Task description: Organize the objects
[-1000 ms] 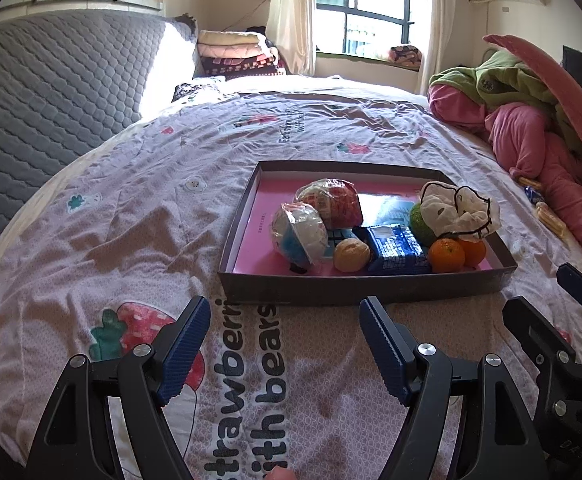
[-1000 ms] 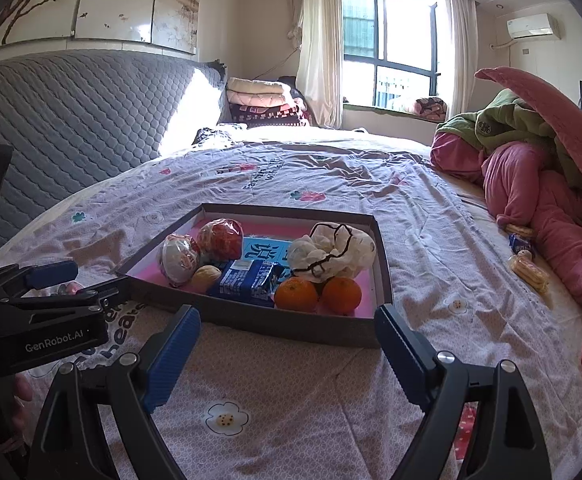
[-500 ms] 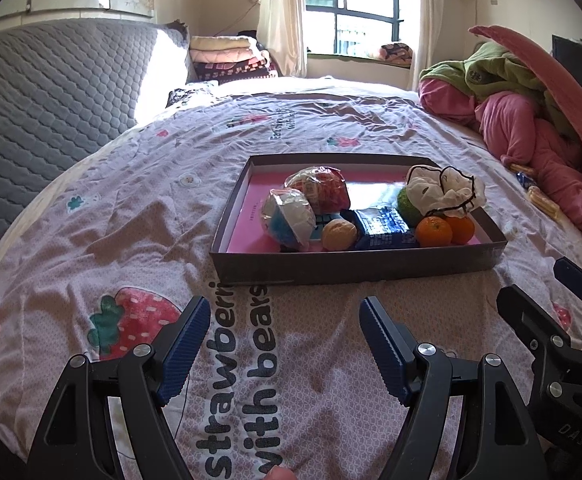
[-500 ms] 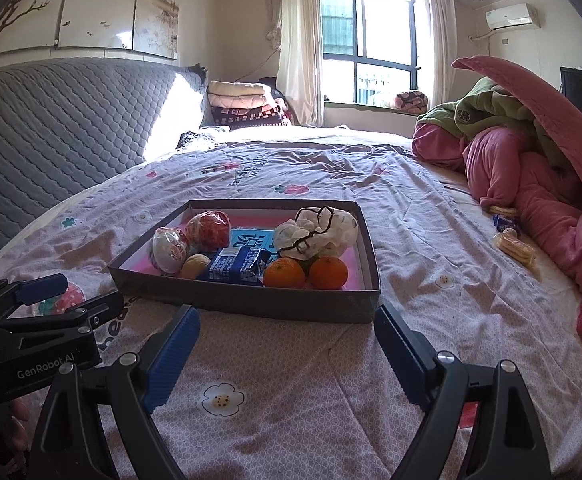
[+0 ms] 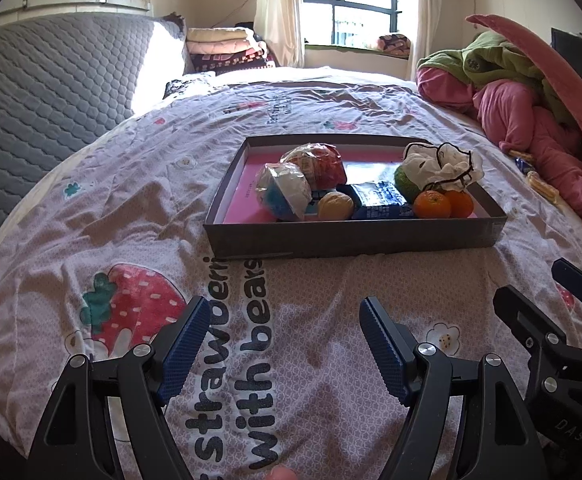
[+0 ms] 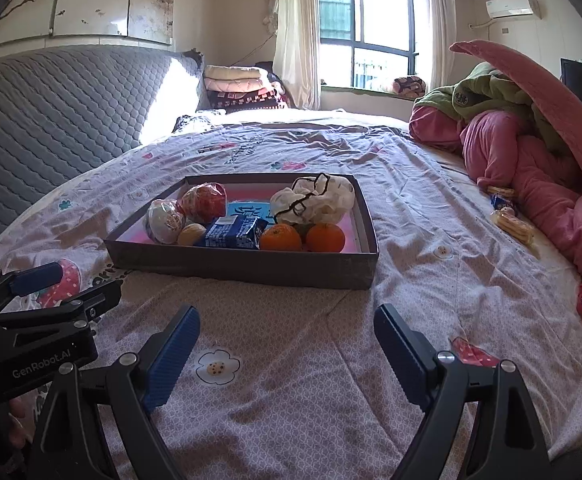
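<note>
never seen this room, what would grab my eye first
The shallow grey cardboard tray with a pink floor sits mid-bed, crowded with two orange mandarins, a blue snack packet and a white black-edged scrunchie. A heap of pink and green bedding fills the right.

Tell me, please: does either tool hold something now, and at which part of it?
Nothing is held. The left tool and the right tool are both open and empty above the bedsheet, short of the tray.
</note>
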### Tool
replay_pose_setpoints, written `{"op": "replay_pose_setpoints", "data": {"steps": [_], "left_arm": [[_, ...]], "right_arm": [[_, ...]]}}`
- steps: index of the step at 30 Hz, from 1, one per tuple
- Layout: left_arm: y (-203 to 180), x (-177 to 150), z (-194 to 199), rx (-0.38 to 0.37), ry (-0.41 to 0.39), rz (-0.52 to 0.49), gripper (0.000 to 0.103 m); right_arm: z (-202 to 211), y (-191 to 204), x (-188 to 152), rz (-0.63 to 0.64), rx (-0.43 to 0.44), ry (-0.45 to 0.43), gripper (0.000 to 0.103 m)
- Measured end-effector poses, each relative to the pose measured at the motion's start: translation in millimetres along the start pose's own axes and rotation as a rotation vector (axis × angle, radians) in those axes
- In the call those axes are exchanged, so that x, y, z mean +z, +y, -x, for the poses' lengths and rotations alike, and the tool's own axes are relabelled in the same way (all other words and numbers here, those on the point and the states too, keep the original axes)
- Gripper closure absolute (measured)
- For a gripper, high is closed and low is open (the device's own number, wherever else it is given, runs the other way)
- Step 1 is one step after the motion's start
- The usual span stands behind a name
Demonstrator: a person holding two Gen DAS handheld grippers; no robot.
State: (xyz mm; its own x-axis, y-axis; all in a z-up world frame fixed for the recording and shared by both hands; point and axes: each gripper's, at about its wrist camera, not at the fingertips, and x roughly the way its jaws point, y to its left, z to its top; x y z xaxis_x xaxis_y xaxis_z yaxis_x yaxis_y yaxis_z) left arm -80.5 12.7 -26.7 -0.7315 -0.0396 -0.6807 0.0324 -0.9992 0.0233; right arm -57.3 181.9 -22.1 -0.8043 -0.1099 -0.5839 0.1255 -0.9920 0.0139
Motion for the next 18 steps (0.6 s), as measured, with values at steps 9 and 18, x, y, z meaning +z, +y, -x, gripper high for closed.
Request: {"op": "replay_pose_setpoints", "data": {"steps": [9,18], "left_arm": [[0,-6,-8,-0.004,0.024,-0.004,0.025],[1,-12,-12,-0.013,0.032,0.005,0.025]], "right_arm": [[-4,-1,-8,-0.010,0.006,0.033,0.014],[-8,9,-16,0.034,0.019,0.058,0.015]]}}
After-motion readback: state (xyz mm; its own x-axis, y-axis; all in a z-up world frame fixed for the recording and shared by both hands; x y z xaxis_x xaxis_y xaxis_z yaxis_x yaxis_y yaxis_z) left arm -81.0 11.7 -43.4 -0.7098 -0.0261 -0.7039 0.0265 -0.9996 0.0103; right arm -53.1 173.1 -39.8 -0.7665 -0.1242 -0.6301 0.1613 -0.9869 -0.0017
